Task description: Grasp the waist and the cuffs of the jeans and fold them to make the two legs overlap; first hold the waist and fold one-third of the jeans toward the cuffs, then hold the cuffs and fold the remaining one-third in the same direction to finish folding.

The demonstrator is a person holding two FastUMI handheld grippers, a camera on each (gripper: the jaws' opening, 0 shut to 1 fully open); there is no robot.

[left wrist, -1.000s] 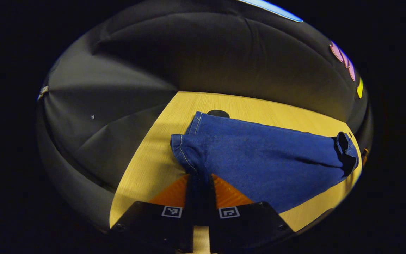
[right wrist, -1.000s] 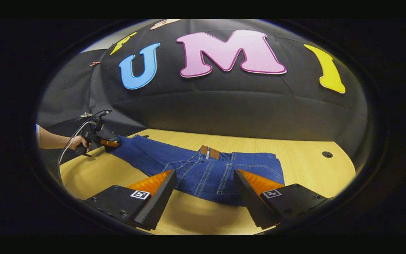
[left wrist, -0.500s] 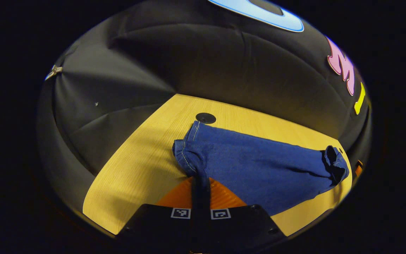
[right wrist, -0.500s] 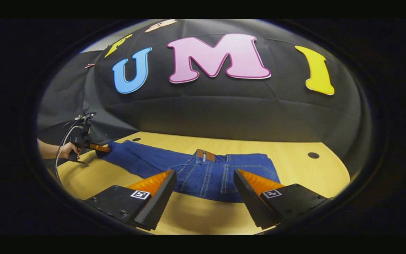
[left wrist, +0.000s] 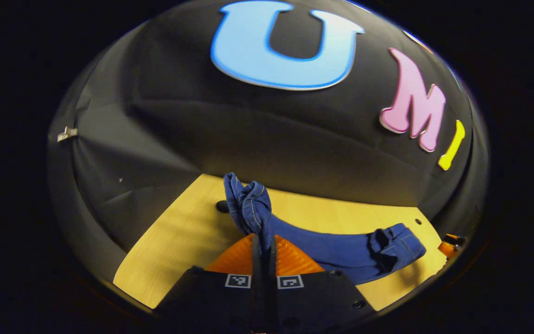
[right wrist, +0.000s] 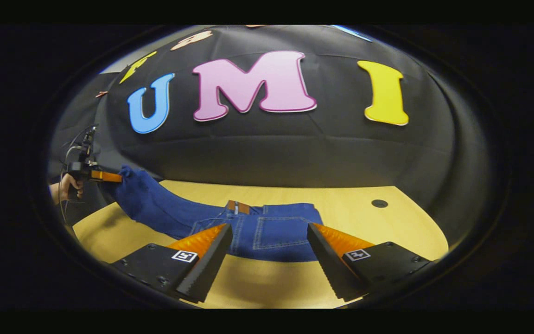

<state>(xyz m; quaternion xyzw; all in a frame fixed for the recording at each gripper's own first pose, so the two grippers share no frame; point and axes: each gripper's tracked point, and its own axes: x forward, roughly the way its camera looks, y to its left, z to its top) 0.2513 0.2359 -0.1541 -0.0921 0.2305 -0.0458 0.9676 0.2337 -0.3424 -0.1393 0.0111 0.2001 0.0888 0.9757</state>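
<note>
Left gripper view: the left gripper [left wrist: 262,246] has its jaws pinched on the cuffs [left wrist: 248,206], which bunch up just ahead of them, lifted off the counter [left wrist: 179,236]. Beyond, the jeans [left wrist: 341,253] trail down to the waist [left wrist: 399,246], lying flat. In the right gripper view, the right gripper [right wrist: 267,250] hangs with jaws spread wide, the waist just ahead between them, not touched. To fold well, I judge the right jaws should close on the waistband first, then both ends travel together, keeping the legs taut and stacked.
</note>
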